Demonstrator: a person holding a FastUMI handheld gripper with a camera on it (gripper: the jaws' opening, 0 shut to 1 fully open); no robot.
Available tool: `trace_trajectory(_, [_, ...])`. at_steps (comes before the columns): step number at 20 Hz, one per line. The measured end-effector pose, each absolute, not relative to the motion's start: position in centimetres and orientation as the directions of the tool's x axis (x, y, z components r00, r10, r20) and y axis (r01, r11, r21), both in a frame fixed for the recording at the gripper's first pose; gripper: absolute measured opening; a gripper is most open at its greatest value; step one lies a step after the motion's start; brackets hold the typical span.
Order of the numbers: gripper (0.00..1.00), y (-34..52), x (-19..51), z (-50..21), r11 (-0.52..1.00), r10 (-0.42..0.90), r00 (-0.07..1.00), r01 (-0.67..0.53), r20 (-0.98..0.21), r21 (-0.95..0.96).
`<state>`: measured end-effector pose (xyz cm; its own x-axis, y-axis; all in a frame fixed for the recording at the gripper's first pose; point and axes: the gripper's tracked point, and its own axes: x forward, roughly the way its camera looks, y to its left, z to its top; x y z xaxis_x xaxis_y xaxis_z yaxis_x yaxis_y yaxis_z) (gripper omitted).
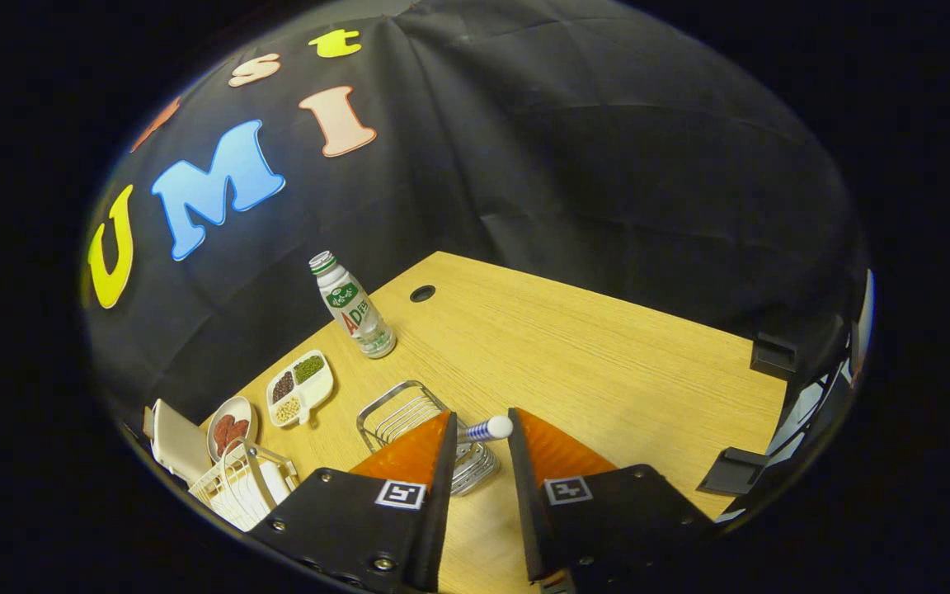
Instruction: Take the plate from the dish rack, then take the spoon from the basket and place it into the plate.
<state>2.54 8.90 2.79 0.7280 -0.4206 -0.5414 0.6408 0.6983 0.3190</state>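
Above the wire basket (421, 429), the gripper (482, 433) gapes half-open around the spoon handle (487, 429), unclamped, poised for grasping.

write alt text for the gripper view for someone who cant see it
The gripper, jaws open, hovers over a wire basket on a wooden table, with a spoon's handle tip between the jaws. Beyond stand a bottle, a divided snack tray, a plate and a white dish rack.

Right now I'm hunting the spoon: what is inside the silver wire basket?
A white, blue-striped spoon handle sticks out of the silver wire basket, between the open gripper's fingers. The left finger covers the spoon's bowl and the basket's floor.
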Motion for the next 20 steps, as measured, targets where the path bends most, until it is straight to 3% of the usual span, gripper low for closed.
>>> trace_trajectory(3, [0.37, 8.4, 3.3, 3.0, 0.696, -0.410, 0.748, 0.626, -0.521, 0.351])
trace_trajectory(4, [0.31, 8.4, 3.6, 2.9, 0.694, -0.393, 0.757, 0.616, -0.521, 0.372])
trace_trajectory(7, [0.25, 8.9, 4.8, 4.5, 0.692, -0.344, 0.813, 0.558, -0.470, 0.459])
trace_trajectory(8, [0.12, 9.3, 5.1, 5.0, 0.696, -0.338, 0.819, 0.549, -0.464, 0.462])
trace_trajectory(15, [0.11, 10.4, 6.8, 6.3, 0.770, -0.343, 0.811, 0.532, -0.474, 0.353])
trace_trajectory(20, [0.11, 10.6, 7.2, 9.7, 0.852, -0.389, 0.818, 0.495, -0.423, 0.174])
